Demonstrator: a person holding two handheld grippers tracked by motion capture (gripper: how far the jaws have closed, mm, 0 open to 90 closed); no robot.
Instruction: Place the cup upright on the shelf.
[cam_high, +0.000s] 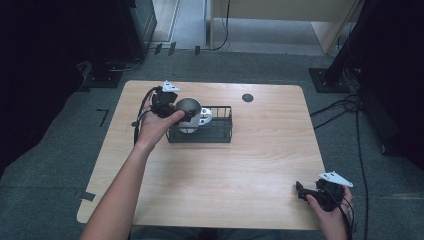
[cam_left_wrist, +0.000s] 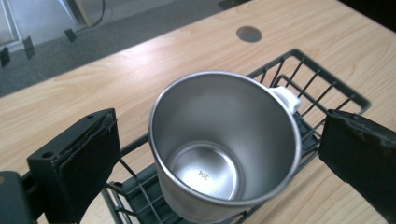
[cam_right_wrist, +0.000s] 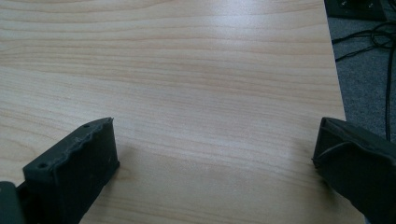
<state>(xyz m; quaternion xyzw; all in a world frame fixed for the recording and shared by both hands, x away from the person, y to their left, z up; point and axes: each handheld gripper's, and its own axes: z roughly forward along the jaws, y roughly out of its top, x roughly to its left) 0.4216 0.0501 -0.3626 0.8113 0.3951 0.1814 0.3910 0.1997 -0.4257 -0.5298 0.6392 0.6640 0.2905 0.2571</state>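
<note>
Your high view looks down and forward over the whole table (cam_high: 215, 165). Your left gripper view sits close above the metal cup (cam_left_wrist: 224, 144) in the wire basket (cam_left_wrist: 327, 88), which both share. Your right gripper view looks closely at bare wood

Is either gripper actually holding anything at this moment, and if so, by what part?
Nothing is held. The left gripper stands open around the steel cup in the wire basket, pads clear of its sides. The right gripper is open over bare table.

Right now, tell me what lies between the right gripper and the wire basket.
Bare wood of the table; the high view shows nothing between right gripper and wire basket.
</note>
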